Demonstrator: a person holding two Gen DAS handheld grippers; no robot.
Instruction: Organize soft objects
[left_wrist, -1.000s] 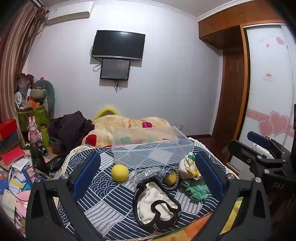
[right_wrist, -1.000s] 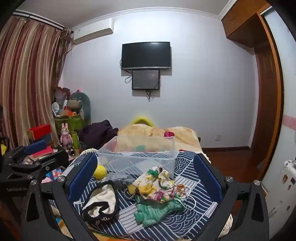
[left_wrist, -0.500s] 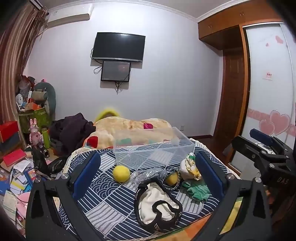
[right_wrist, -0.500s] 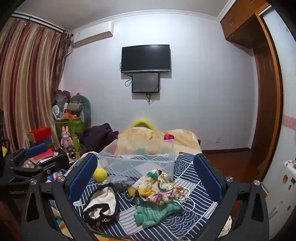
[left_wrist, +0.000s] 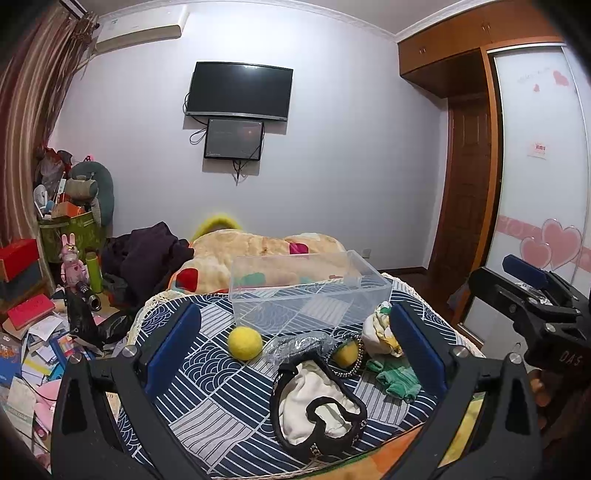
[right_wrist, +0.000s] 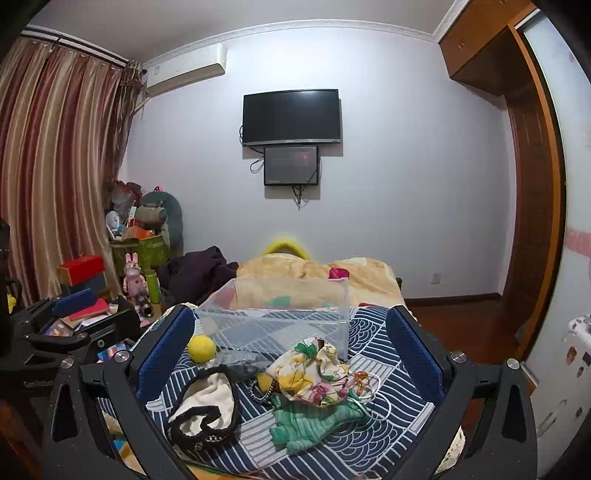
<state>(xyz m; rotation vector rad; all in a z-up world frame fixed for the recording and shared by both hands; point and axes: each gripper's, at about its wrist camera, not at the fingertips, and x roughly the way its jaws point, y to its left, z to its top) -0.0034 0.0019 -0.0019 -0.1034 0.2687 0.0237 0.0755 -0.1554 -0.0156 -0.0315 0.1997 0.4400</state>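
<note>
Both hand-held grippers, left (left_wrist: 291, 345) and right (right_wrist: 290, 345), are spread wide and hold nothing. On the bed (left_wrist: 221, 384), nearest, lies one white cloth (left_wrist: 314, 398). Beyond it: two yellow balls (left_wrist: 245, 343), one green cloth (right_wrist: 310, 421), one flowered cloth (right_wrist: 314, 373). Farthest stands one clear box (left_wrist: 306, 291).

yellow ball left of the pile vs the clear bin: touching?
Apart. Left wrist view shows a strip of blue patterned cover between the yellow ball and the clear bin.
</note>
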